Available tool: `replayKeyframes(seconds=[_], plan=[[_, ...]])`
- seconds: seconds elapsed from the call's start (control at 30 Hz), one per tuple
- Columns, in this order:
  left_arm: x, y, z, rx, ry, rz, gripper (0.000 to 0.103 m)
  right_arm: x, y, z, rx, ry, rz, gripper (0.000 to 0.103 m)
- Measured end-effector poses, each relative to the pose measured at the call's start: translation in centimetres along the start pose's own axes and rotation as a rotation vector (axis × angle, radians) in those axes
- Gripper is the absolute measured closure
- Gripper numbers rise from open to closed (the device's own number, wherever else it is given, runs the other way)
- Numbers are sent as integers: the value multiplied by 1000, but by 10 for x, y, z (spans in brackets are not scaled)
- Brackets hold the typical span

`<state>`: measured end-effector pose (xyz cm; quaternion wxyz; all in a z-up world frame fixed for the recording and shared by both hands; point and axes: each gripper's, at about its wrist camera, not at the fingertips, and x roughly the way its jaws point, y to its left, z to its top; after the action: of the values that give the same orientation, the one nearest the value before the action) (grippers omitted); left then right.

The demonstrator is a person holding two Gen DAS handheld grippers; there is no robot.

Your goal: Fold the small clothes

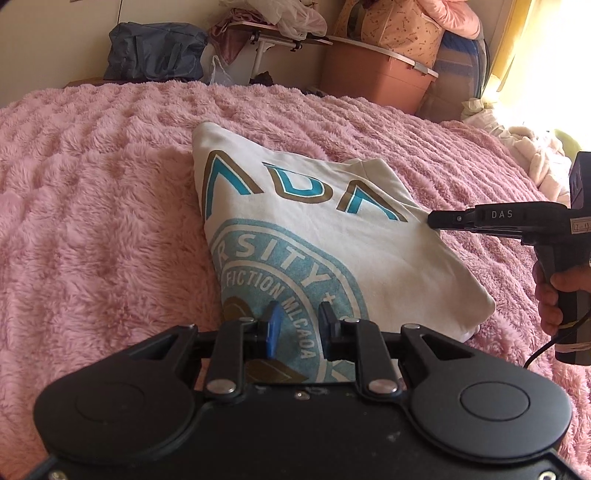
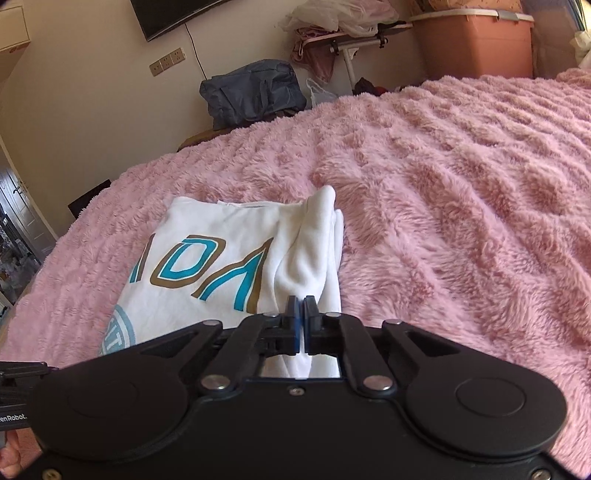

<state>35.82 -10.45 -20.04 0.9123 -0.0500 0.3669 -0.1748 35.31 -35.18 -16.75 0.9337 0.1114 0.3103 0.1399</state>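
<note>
A white T-shirt (image 1: 314, 229) with teal and brown lettering and a round teal emblem lies folded into a narrow shape on the pink fluffy blanket (image 1: 92, 206). My left gripper (image 1: 301, 326) is open just above the shirt's near end, over the emblem, holding nothing. My right gripper (image 2: 303, 314) has its fingers together over the shirt (image 2: 221, 258) beside a bunched fold of white cloth (image 2: 314, 236); whether it pinches cloth I cannot tell. The right gripper also shows in the left wrist view (image 1: 436, 218), its tips at the shirt's right edge.
Beyond the bed's far edge stand a grey bag (image 1: 155, 51), a small folding table with clothes (image 1: 273, 33) and a pink-brown storage bin (image 1: 373, 74). More soft bedding (image 1: 535, 162) lies at the right by the bright window.
</note>
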Motion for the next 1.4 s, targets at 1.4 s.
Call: replayKeyframes(seconds=[1.4], plan=[[1, 0, 1, -33, 3, -65, 71, -18, -30, -23, 243, 5, 63, 83]])
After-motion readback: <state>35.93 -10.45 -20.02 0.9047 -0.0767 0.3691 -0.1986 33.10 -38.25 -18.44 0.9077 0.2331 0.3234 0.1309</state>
